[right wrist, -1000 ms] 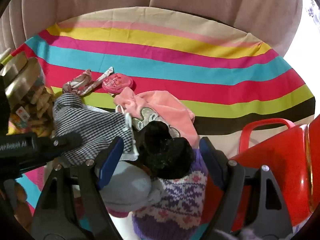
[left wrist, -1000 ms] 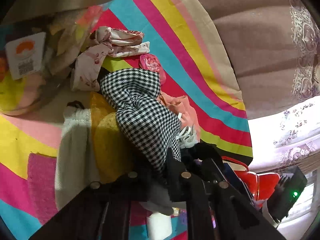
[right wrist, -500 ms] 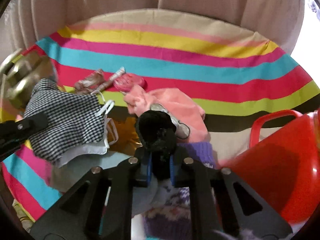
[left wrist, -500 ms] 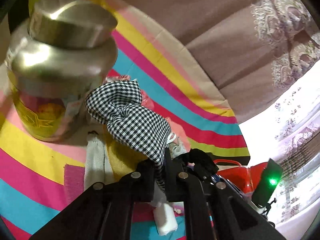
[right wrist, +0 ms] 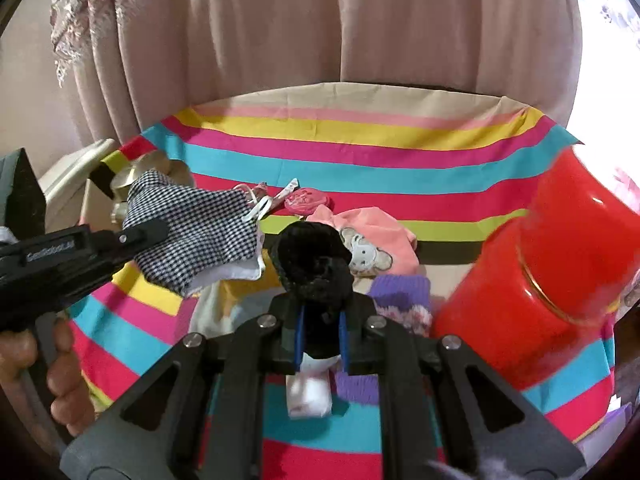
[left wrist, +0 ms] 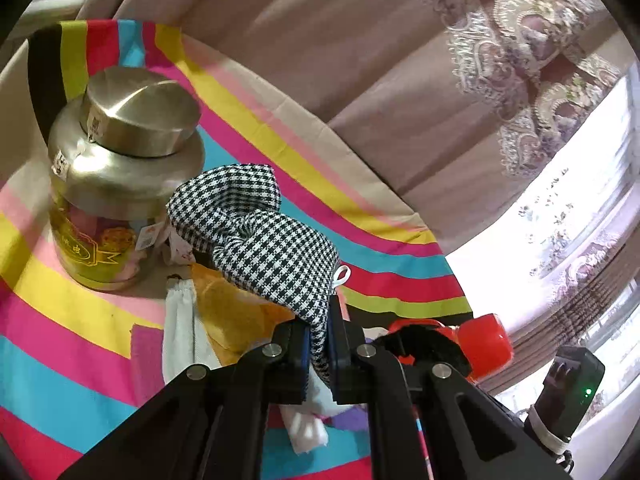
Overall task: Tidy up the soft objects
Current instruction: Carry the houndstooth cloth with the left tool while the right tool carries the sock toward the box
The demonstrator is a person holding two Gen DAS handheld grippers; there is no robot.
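My left gripper (left wrist: 318,334) is shut on a black-and-white houndstooth cloth (left wrist: 256,240), held up off the striped tablecloth (left wrist: 48,344). The right wrist view shows that same houndstooth cloth (right wrist: 196,236) hanging from the left gripper (right wrist: 154,230) at the left. My right gripper (right wrist: 320,334) is shut on a black knitted piece (right wrist: 310,260), lifted above the pile. Below lie a pink garment with a bear print (right wrist: 372,244), a purple knit hat (right wrist: 400,292), a yellow cloth (left wrist: 236,312) and a white rolled cloth (right wrist: 310,396).
A metal-lidded jar (left wrist: 120,184) stands at the left. A red container (right wrist: 560,280) stands at the right. A small pink pouch (right wrist: 306,200) and a floral cloth (right wrist: 260,196) lie further back. Curtains (right wrist: 320,20) hang behind the table. A hand (right wrist: 60,380) holds the left gripper.
The right gripper closed on the black knitted piece and lifted it. The left gripper rose with the houndstooth cloth, bringing the jar and curtains into view.
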